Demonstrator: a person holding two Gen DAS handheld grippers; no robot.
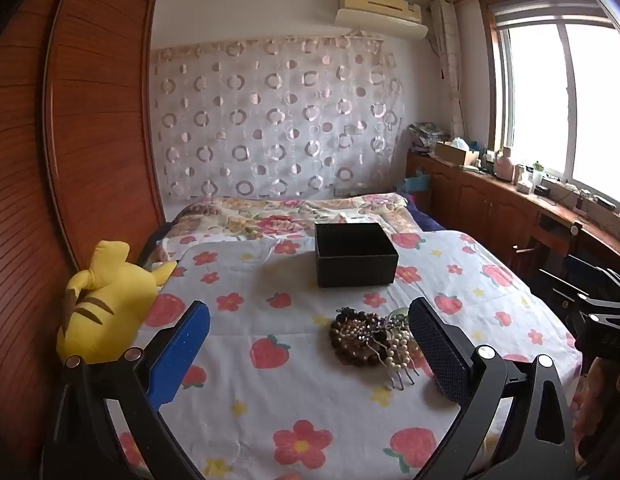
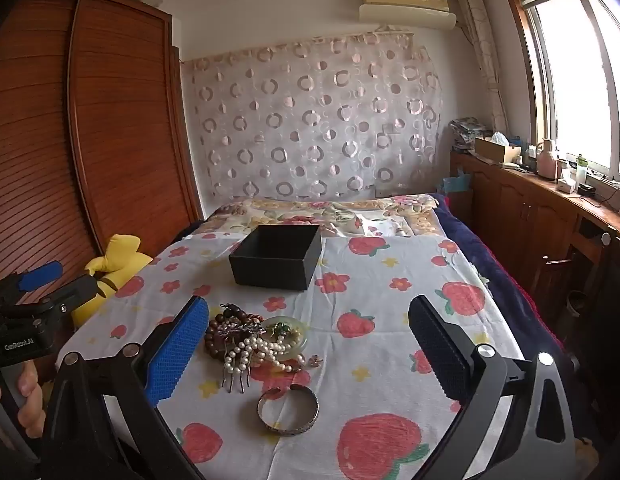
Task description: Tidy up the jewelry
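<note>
1. I see a bed with a white sheet (image 2: 390, 360) on it; the sheet has red strawberries and flowers printed all over.
2. My left gripper (image 1: 310, 352) is wide open; its blue fingers (image 1: 181, 356) stand far apart and nothing is between them that they touch; it holds nothing.
3. My right gripper (image 2: 310, 352) is wide open too; it holds nothing; its fingers hang over the sheet.
4. The jewelry pile (image 2: 253, 340) lies on the sheet, in front of both grippers; it has brown bead strings, white pearls, a pale green ring-shaped piece and a hair comb (image 2: 235, 376) all tangled together.
5. In the left view the pile (image 1: 370, 340) sits just beside the right finger of the left gripper; I cannot tell if they touch.
6. A silver bangle (image 2: 287, 410) lies alone on the sheet, near the pile and closer to me; it lies between the right gripper's fingers but they do not touch it.
7. A black box (image 2: 275, 258) stands open on the sheet, farther back than the pile; I cannot see anything in it.
8. A yellow soft toy (image 1: 105, 300) lies at the left edge of the bed, next to a brown wardrobe (image 1: 97, 120).
9. A hand (image 2: 25, 396) holds the left gripper's handle in the right view.
</note>
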